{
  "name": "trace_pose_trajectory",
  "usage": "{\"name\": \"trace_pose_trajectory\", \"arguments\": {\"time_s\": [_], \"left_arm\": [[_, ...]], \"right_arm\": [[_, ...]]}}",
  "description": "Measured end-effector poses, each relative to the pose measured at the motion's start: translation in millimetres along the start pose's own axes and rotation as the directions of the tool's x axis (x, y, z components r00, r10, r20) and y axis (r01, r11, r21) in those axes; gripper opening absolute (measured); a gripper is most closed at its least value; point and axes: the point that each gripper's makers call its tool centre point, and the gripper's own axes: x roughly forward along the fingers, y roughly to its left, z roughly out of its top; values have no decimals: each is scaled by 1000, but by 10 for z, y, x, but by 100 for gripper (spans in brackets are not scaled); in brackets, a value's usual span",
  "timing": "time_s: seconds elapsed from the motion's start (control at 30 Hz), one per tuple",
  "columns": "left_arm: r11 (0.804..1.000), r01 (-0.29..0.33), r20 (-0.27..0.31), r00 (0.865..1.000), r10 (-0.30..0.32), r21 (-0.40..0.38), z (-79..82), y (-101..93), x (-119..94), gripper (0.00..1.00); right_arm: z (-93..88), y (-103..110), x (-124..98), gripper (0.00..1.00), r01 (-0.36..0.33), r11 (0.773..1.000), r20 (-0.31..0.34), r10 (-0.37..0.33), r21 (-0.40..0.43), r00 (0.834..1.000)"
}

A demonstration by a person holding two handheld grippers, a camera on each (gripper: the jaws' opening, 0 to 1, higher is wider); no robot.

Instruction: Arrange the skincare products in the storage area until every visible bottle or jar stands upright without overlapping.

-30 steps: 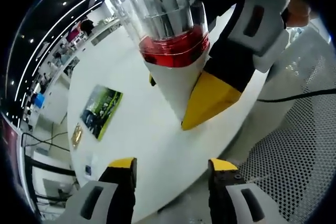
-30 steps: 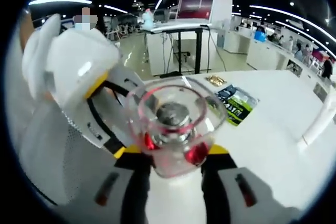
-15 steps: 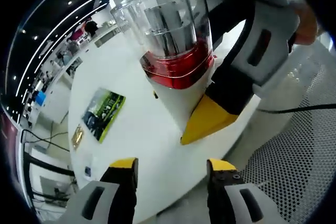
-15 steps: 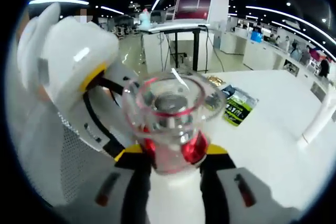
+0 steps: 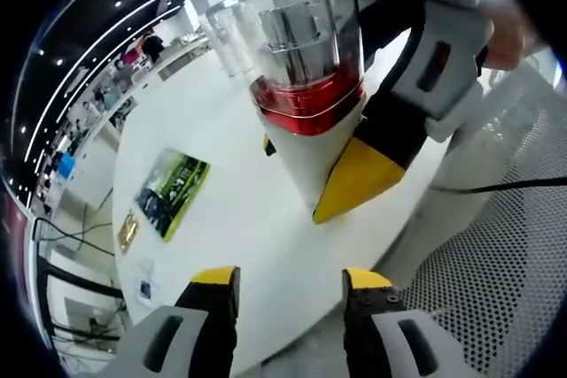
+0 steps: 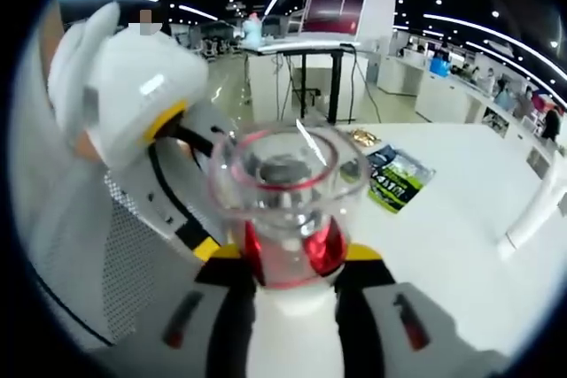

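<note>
Right gripper [image 6: 288, 263] clamped on white bottle [image 6: 291, 325], clear cap up, above white table [image 6: 461, 227]; left gripper [image 5: 288, 285] jaws apart.

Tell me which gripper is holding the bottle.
The right gripper: its jaws clamp the white bottle with the clear cap; the left gripper is open and empty.

In the right gripper view, a clear-capped bottle with a red band and white body [image 6: 291, 245] stands between the jaws of the right gripper [image 6: 292, 263], above the round white table [image 6: 461, 219]. The left gripper [image 6: 133, 95] is at the left of it. Beyond the bottle, a green-and-black printed packet [image 6: 396, 180] lies on the table, with a small gold packet [image 6: 363, 136] just behind it. In the left gripper view, the left gripper [image 5: 288, 282] hangs over the table edge, with a perforated white mesh surface [image 5: 496, 263] to the right.
</note>
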Motion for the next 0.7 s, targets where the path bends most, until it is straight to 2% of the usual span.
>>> {"name": "trace_pose_trajectory", "arguments": {"time_s": [0.1,0.47,0.57,0.7], "left_arm": [[1000,5,0,1000,-5,0,0,-9,-3,46],[1000,12,-6,1000,-12,1,-14,-24,-4,45],[1000,13,-8,1000,-13,1,-17,-26,-2,45],[1000,14,-8,1000,-14,2,-18,-28,-2,44]], "right_arm": [[-20,-25,-23,34,-16,999,25,16,32,1000],[5,13,-80,36,-63,998,42,62,29,997],[15,19,-132,37,-79,997,45,79,7,996],[-11,37,-132,32,-104,994,39,104,-12,994]]}}
